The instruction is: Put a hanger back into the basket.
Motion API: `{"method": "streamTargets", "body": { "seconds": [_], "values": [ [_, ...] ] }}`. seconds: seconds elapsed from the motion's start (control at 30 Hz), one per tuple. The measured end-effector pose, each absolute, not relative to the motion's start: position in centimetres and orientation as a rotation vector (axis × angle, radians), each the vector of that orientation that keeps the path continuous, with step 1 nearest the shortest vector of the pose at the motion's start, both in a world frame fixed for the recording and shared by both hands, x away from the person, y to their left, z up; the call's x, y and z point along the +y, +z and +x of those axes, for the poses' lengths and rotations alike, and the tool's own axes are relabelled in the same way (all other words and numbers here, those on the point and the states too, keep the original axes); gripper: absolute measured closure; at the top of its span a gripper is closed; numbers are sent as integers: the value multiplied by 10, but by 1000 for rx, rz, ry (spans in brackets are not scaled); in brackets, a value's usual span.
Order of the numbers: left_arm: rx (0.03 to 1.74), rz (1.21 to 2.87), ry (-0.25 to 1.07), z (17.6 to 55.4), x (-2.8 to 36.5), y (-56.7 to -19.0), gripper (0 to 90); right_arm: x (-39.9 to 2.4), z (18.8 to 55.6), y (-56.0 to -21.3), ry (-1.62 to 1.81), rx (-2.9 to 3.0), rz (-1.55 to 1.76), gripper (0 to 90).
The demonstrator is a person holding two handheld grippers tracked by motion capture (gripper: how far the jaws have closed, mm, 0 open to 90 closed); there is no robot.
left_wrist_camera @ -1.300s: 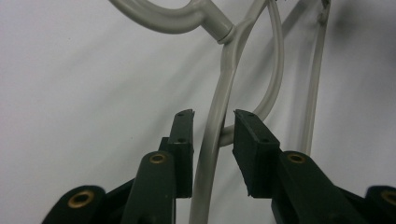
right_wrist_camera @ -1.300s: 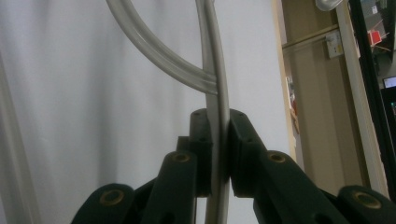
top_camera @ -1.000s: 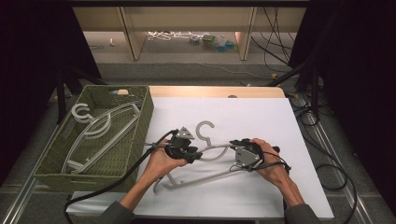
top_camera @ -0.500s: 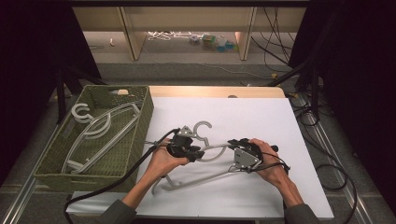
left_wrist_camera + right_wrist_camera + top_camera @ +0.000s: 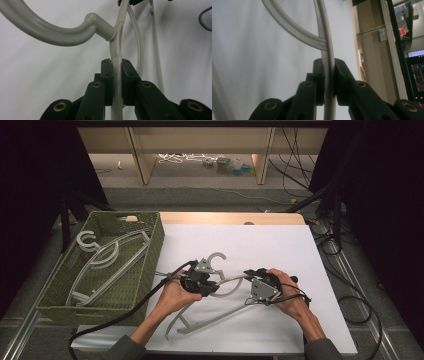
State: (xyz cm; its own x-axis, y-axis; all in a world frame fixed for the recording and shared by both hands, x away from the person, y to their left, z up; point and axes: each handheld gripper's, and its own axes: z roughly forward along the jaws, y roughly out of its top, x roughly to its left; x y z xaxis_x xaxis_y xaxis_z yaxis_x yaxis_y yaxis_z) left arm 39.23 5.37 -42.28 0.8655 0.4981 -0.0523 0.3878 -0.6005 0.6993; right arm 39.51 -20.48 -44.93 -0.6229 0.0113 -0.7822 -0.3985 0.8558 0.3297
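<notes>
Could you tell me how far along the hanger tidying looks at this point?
Done: two grey hangers already lie in the green basket. In hand: the last hanger lies on the white table, with the left tongs having just closed on its frame below the hook, and the right tongs clamped on it too. Left: probably lifting it and setting it in the basket.

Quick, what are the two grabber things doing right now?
Left gripper: its jaws have just been closing and are now shut on the grey hanger, near its hook.
Right gripper: shut on the same hanger's arm.
</notes>
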Motion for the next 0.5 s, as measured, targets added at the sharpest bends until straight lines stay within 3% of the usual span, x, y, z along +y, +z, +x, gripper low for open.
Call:
{"method": "streamTargets", "body": {
  "seconds": [0.1,0.33,0.5],
  "values": [
    [644,2286,195,390,57,-419,820,-204,393,-446,640,2163,-262,795],
    [692,2287,277,388,70,-406,821,-210,383,-431,820,2158,40,467],
    [733,2253,286,387,87,-398,821,-216,369,-416,953,2106,207,349]
  ]
}}
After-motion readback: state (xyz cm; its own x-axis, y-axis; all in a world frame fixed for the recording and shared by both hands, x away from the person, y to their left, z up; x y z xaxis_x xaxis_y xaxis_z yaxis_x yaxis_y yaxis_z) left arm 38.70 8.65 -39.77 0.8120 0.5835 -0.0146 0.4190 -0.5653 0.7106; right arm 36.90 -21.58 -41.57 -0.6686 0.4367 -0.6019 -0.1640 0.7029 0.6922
